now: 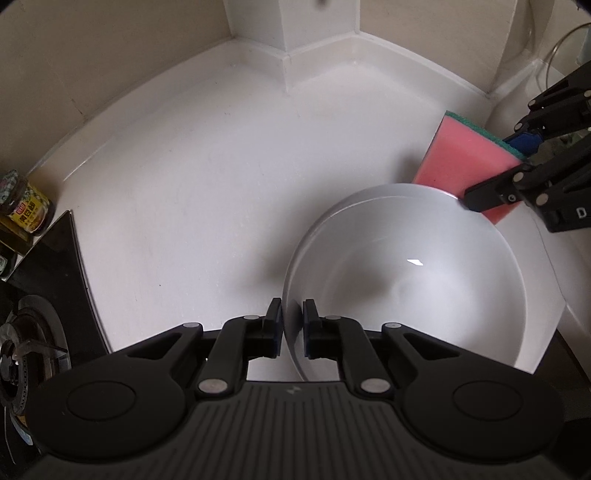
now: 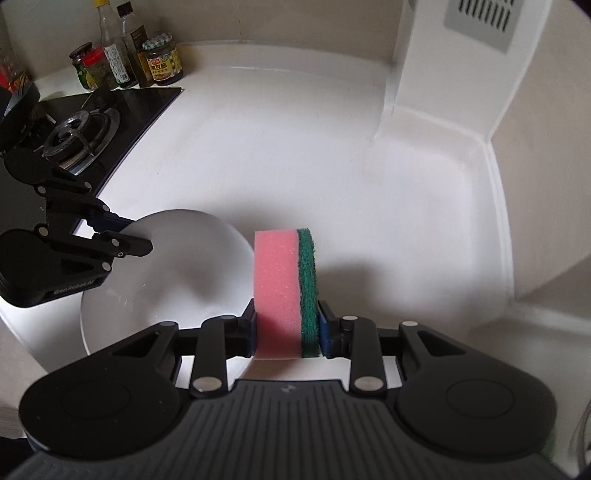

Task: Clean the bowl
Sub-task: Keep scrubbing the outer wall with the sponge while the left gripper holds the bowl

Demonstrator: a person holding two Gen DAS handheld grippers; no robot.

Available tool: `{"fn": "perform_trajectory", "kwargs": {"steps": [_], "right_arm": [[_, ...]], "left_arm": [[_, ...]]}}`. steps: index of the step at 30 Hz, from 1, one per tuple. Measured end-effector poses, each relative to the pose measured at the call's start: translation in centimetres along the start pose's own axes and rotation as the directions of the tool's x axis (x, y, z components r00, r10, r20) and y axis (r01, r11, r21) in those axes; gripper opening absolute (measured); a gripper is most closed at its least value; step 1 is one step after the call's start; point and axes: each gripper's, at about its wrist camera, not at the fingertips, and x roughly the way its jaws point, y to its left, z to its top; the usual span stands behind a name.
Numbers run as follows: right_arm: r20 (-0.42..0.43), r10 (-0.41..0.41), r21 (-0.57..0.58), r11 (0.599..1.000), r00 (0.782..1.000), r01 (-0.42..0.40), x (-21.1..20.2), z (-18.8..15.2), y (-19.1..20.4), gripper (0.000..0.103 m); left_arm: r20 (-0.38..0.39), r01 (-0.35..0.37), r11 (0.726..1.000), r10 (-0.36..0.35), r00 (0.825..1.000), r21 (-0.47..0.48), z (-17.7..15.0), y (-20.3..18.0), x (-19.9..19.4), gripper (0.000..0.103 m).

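white countertop filled most of both views, running back to a tiled corner and a boxed-in white column. a black glass hob with a gas burner sat along its left side, with a cluster of jars and bottles behind it. the white bowl stood on the counter near the front edge — empty, its inside glossy. the left gripper straddled the bowl's near rim, one pad outside and one inside the wall, clamped on it. the right gripper was closed on a sponge, pink foam with a green scouring layer, held on edge. from the left wrist view the sponge hung at the bowl's far right rim — whether it touched the rim could not be told.
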Motion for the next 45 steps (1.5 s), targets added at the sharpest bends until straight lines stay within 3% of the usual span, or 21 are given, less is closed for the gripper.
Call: {"fn": "perform_trajectory", "kwargs": {"steps": [19, 24, 30, 33, 36, 40, 45], "right_arm": [[-0.003, 0.006, 0.045, 0.999, 1.000, -0.006, -1.2, -1.0, 0.6, 0.026], [-0.051, 0.046, 0.070, 0.997, 0.998, -0.042, -0.9, -1.4, 0.1, 0.026], [-0.035, 0.003, 0.034, 0.999, 0.999, -0.002, -0.1, -0.4, 0.0, 0.027], [-0.028, 0.003, 0.039, 0.999, 1.000, -0.002, 0.1, -0.1, -0.2, 0.027], [-0.024, 0.019, 0.059, 0.998, 1.000, -0.018, 0.0, -0.4, -0.4, 0.026], [-0.026, 0.069, 0.125, 0.990, 0.997, -0.066, -0.2, -1.1, -1.2, 0.027], [-0.068, 0.122, 0.136, 0.984, 0.990, -0.112, -0.4, -1.5, -1.6, 0.027]], "left_arm": [[-0.016, 0.010, 0.992, -0.012, 1.000, -0.123, -2.2, 1.8, -1.4, 0.015], [-0.016, 0.026, 1.000, -0.026, 1.000, 0.006, -1.5, 1.5, -0.7, 0.011], [0.024, 0.088, 0.988, -0.092, 0.995, 0.126, 0.6, 2.0, 0.6, 0.011], [0.023, 0.104, 0.994, -0.105, 0.994, 0.046, 1.1, 2.8, 0.8, 0.011], [0.005, 0.074, 0.995, -0.074, 0.997, -0.067, 0.4, 3.5, 0.1, 0.012], [0.006, 0.056, 0.990, -0.056, 0.998, -0.130, -1.4, 3.9, -0.9, 0.015], [-0.028, 0.072, 0.997, -0.072, 0.997, 0.004, -1.1, 3.3, 0.3, 0.012]]}}
